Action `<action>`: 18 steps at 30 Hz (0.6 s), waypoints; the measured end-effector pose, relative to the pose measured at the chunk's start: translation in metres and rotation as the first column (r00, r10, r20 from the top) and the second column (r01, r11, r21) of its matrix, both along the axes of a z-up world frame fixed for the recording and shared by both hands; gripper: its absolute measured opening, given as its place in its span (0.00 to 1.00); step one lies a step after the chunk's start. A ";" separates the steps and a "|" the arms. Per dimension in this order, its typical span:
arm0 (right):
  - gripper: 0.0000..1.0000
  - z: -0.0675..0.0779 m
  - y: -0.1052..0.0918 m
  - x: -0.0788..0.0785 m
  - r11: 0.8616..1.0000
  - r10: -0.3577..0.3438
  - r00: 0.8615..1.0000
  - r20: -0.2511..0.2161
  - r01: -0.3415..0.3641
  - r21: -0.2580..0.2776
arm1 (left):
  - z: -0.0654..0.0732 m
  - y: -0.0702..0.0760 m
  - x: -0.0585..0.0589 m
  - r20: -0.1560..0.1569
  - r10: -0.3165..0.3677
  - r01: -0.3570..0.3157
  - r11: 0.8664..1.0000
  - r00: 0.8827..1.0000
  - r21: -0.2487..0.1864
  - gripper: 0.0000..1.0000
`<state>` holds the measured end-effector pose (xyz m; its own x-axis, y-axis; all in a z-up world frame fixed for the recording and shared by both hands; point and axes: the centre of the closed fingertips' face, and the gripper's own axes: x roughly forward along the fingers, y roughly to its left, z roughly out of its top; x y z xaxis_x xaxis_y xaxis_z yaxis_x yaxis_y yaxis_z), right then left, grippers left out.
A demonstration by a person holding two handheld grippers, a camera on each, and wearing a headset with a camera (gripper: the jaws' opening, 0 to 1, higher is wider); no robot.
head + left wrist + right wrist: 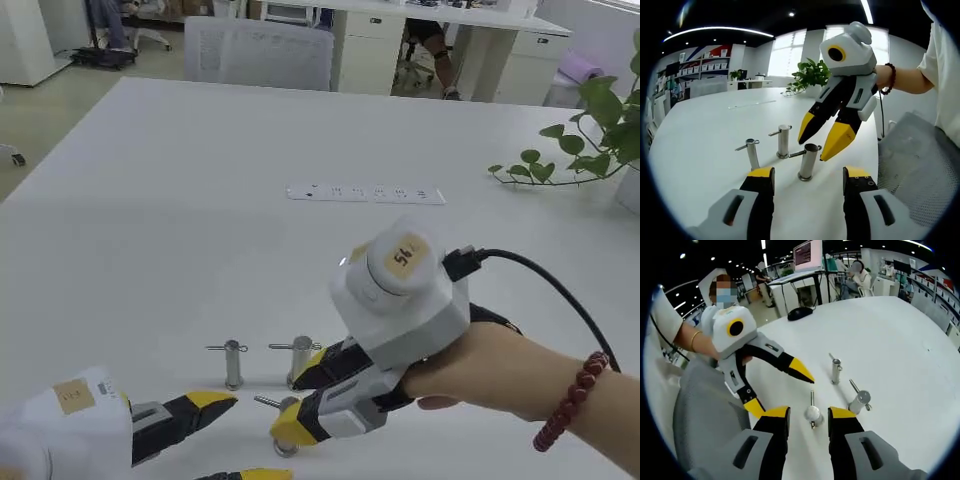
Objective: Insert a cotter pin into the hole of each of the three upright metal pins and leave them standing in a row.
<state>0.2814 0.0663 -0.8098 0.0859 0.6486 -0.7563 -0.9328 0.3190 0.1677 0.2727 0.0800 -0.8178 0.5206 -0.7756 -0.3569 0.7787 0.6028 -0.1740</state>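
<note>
Status check, cotter-pin insertion. Three upright metal pins stand on the table (300, 130) toward its near edge. For this entry they are labelled P1 (752, 154), P2 (784, 142) and P3 (808, 162). Each carries a cotter through the hole near its top: P1 cotter (742, 147), P2 cotter (774, 133), P3 cotter (796, 153). All three lie roughly level and stick out to one side.

Right gripper (297, 398): jaws released, spread to either side of P3's head. The right gripper view looks down on that head with a gap on both sides; nothing is grasped.

Left gripper (235, 437): jaws wide open and empty. It hovers near P3 at the near edge, tips aimed at the pins.

Layout: P1 and P2 stand side by side, parallel to the near edge. P3 stands closer to that edge, out of line with them.

Judgement: insertion looks complete on all three, so the step in hand is tidying P3. How fully P3 cotter is seated cannot be told from these views. The next move probably calls for a light pinch on P3's shaft below the cotter. P3 would then slide away from the near edge into line with P1 and P2, kept vertical. Bumping the cotter's protruding end could tip P3 or work the cotter loose.
</note>
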 end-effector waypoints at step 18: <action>0.27 -0.017 0.004 0.001 0.998 0.022 0.998 0.052 -0.019 -0.055 | 0.014 0.001 -0.006 0.004 0.007 -0.007 0.999 1.000 -0.048 0.73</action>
<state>0.2820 0.0701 -0.8264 0.1141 0.6083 -0.7855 -0.9462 0.3075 0.1007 0.2668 0.0811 -0.8035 0.5272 -0.7882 -0.3174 0.7753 0.5991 -0.1999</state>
